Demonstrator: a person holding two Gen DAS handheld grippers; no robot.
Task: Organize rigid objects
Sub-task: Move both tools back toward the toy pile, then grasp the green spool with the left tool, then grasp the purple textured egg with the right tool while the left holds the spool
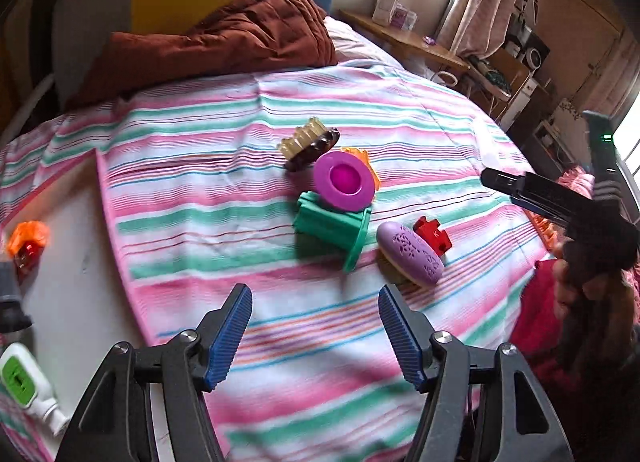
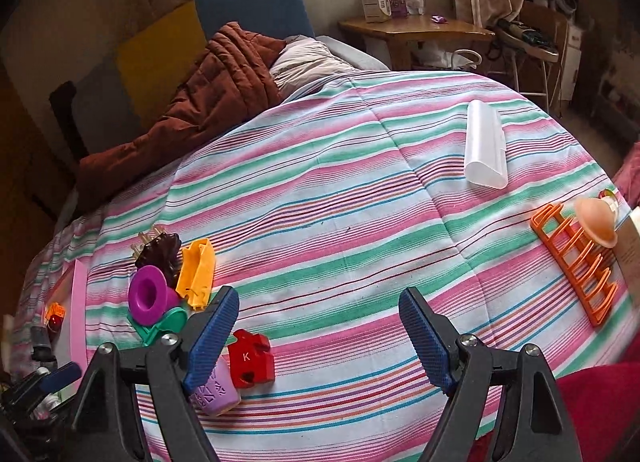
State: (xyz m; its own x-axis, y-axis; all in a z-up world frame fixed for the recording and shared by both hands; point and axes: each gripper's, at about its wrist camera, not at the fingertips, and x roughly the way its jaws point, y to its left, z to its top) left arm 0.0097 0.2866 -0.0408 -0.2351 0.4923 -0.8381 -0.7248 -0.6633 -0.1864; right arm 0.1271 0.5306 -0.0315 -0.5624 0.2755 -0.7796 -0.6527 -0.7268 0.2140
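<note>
- Lilac oval plastic brush with a perforated top (image 1: 410, 252) lies on the striped pink-and-green bedspread (image 1: 224, 189), touching a red plastic puzzle piece (image 1: 433, 236), near a green plastic cup on its side (image 1: 334, 227).
- Its long axis runs diagonally, just ahead of the left gripper (image 1: 316, 328) and slightly to its right.
- Both the left gripper and the right gripper (image 2: 318, 336) have fingers spread, holding nothing.
- From the right wrist view the brush sits under that gripper's left finger; either hand seems near enough.
</note>
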